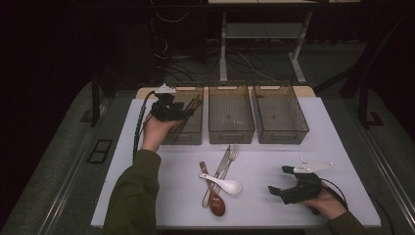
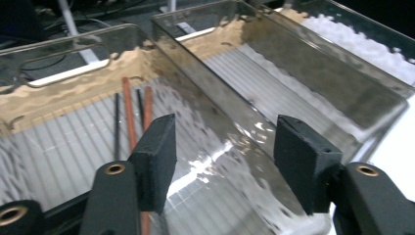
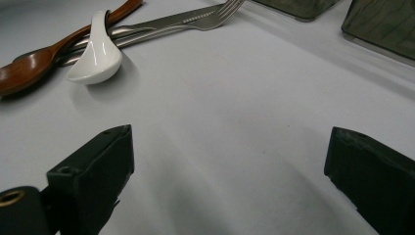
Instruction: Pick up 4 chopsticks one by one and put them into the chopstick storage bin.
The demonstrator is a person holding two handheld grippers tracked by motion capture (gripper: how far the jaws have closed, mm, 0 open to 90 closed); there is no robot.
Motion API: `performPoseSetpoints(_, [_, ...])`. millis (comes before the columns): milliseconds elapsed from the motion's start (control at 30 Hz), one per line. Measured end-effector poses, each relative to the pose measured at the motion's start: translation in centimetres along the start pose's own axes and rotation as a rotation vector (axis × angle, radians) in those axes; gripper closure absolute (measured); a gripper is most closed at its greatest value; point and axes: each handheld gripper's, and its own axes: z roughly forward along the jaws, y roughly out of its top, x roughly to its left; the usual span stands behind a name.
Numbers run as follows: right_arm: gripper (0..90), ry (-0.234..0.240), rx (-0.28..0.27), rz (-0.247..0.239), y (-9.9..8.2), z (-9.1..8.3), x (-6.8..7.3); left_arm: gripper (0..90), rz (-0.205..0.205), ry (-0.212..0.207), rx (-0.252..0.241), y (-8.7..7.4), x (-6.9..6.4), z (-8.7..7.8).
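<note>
While I hold both hands steady:
Left gripper (image 1: pixel 188 111): released, over left bin (image 1: pixel 188 134) holding chopsticks (image 2: pixel 128 117).
Cutlery: wooden spoon (image 1: pixel 216 201), white spoon (image 1: pixel 226 184), knife (image 1: pixel 221 163), fork (image 1: pixel 231 156) piled mid-surface (image 1: pixel 274 161).
Right gripper (image 1: pixel 280 181): released, empty, just right of them.

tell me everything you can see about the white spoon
The white spoon is a short, glossy soup spoon that looks ceramic, with a deep rounded bowl and a stubby grooved handle. It lies bowl up on the white table, in the small pile of cutlery in front of the bins. Its handle rests across the brown wooden spoon, close to the knife and fork, while its bowl sits on the table toward the right gripper. Nothing is holding it.
</note>
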Motion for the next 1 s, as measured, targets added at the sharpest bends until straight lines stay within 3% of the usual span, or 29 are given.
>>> performPoseSetpoints(367, [4.2,-0.010,-0.005,0.007,0.1,0.1,-0.2,33.0,0.053,-0.048,-0.017,-1.6,-3.2,-1.3])
performPoseSetpoints(733, [4.2,-0.022,-0.006,0.009,0.2,0.2,-0.3,27.5,0.104,-0.078,0.002,-3.7,-6.1,-1.8])
performPoseSetpoints(1000, [4.3,-0.021,0.005,0.001,0.1,0.1,-0.1,23.8,0.103,-0.089,-0.013,-5.9,-7.2,-2.8])
